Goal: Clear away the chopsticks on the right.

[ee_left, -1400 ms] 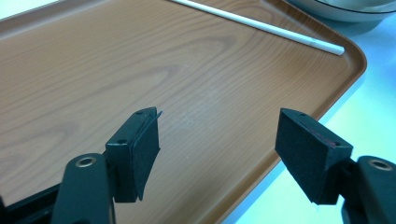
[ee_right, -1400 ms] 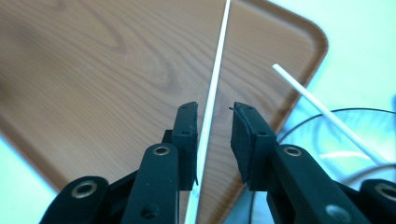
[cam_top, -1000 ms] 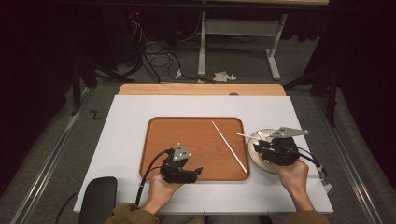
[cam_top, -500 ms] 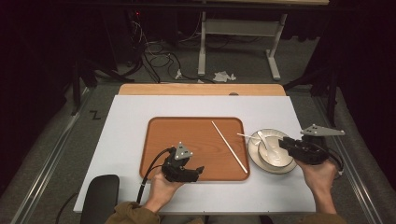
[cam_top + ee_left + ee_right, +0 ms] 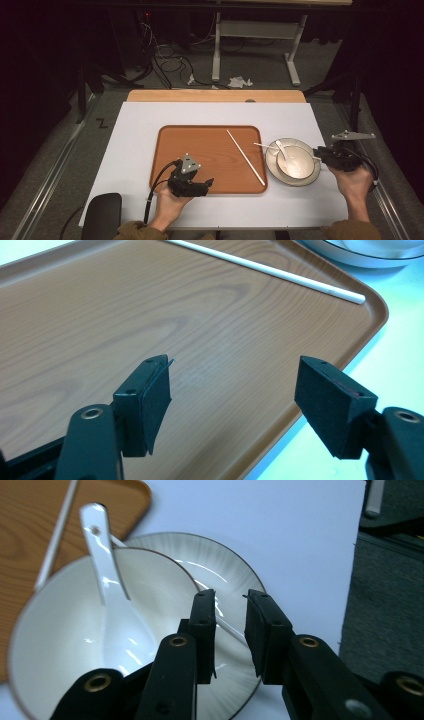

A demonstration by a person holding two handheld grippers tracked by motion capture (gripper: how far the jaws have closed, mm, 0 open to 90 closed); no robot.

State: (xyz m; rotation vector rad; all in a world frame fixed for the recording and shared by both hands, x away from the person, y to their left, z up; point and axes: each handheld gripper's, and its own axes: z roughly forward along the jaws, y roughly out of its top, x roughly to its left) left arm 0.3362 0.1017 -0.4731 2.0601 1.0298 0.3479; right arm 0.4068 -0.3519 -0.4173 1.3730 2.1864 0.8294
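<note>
Reaching at the plate (image 5: 271,170) from its right side, your right gripper (image 5: 318,152) has its jaws a narrow gap apart. In the right gripper view the thin white chopstick (image 5: 227,626) runs into that gap. It doesn't look pinched yet.

- Where it is: the chopstick lies across the plate, tucked against the bowl (image 5: 296,162). Its far tip pokes out past the plate's left rim toward the tray (image 5: 200,145). A white spoon (image 5: 107,575) sits in the bowl. The second chopstick (image 5: 245,156) lies diagonally on the tray, well apart.
- Handling, my read: very light, stiff, smooth and round, so it will roll or pivot in flat pads. Gripped at the very end, it will likely swing.
- Where to grip: take it a bit in from the near end, jaws square across the shaft, pads centred on it.
- Risk: bowl and plate look glazed ceramic, so hard, slippery and chippable. Keep the jaws off the bowl wall and lift straight before pulling, or you drag the bowl.

Left gripper (image 5: 209,182) sits over the tray's near edge, jaws spread wide, holding nothing.
</note>
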